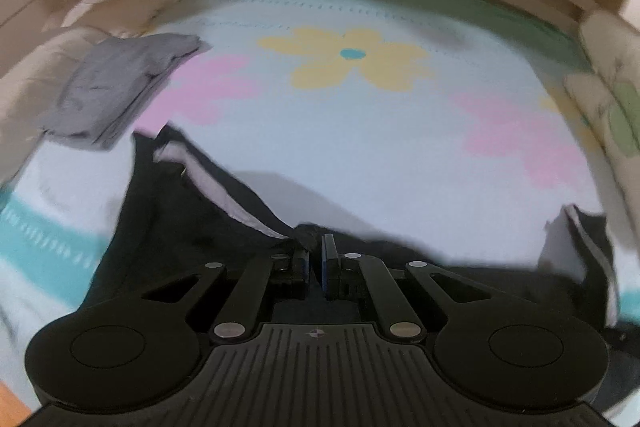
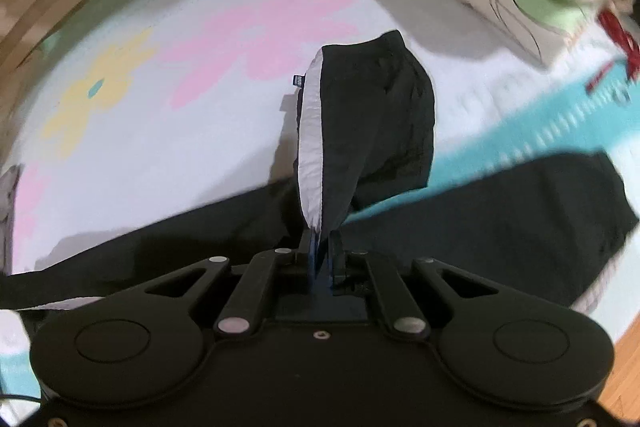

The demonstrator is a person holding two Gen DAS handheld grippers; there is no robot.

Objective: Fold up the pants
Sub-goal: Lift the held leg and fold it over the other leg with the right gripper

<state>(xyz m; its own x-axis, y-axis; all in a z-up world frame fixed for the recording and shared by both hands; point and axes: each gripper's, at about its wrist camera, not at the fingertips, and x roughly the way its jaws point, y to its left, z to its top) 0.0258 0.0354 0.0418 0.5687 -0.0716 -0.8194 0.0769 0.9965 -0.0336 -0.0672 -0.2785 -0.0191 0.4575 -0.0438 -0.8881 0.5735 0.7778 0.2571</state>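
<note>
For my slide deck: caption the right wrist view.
Right gripper shut on black pants with a white stripe, lifting them above the floral bedspread.

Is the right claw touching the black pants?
Touching. In the right wrist view, the right claw is shut on a fold of the black pants, and the cloth with its white stripe comes straight out from between its pads.

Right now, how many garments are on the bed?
2 visible. Black pants with a white stripe lie near the front, gripped by both grippers. A folded grey garment sits far left by the bed's edge. Others may lie outside these views.
</note>
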